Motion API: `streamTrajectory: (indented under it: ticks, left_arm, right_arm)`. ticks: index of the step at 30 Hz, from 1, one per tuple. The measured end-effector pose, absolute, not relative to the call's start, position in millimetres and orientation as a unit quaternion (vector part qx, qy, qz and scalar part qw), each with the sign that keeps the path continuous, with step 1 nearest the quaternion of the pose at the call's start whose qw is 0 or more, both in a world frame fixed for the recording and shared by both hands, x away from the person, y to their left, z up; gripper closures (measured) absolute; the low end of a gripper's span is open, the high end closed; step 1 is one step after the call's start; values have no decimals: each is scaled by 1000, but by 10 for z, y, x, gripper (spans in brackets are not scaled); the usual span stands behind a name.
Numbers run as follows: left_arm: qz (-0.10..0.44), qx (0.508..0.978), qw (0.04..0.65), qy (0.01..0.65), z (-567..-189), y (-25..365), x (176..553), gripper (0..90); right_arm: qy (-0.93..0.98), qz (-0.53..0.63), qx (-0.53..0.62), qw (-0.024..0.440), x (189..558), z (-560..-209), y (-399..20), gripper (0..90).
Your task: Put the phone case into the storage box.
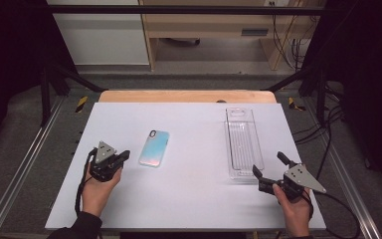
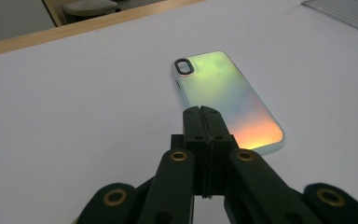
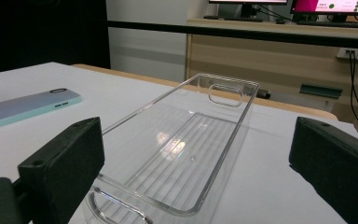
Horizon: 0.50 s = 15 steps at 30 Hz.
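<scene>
A phone [image 1: 154, 148] in an iridescent blue-green case lies face down on the white table, left of centre. My left gripper [image 1: 125, 156] sits just left of its near end, jaws pressed together with nothing between them. In the left gripper view the shut gripper [image 2: 203, 112] points at the phone [image 2: 228, 95], a little short of its near edge. A clear plastic tray [image 1: 242, 149] lies empty at the right. My right gripper [image 1: 268, 164] stands open at the tray's near end. In the right gripper view the gripper [image 3: 196, 140] frames the tray [image 3: 235, 140], with the phone [image 3: 28, 107] far left.
The white board [image 1: 189, 199] rests on a wooden tabletop [image 1: 186, 95] whose edge shows at the back. Black frame posts [image 1: 45, 84] and aluminium rails flank the table. Cables [image 1: 328, 129] trail at the right. A wooden desk [image 1: 219, 30] stands beyond.
</scene>
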<state>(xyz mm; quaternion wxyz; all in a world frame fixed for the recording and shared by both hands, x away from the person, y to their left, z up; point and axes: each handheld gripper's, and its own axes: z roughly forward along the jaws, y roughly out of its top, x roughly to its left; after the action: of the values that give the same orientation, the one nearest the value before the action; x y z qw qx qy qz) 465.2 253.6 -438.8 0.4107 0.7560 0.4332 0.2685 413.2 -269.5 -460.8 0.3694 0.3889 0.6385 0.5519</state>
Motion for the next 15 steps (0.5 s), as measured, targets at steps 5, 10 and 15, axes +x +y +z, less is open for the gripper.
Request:
streamTrajectory:
  ticks: [5,10,15]
  left_arm:
    - [261,752,413,443,-4404,2530,4699,900]
    - [258,759,401,443,-4422,2466,4824,900]
    - [257,764,392,443,-4445,2430,4920,900]
  right_arm:
    - [640,551,389,370,4131,-4610,-2691,38]
    - [641,550,388,370,4132,-4612,-2687,38]
    - [640,550,388,370,4133,-4614,-2692,38]
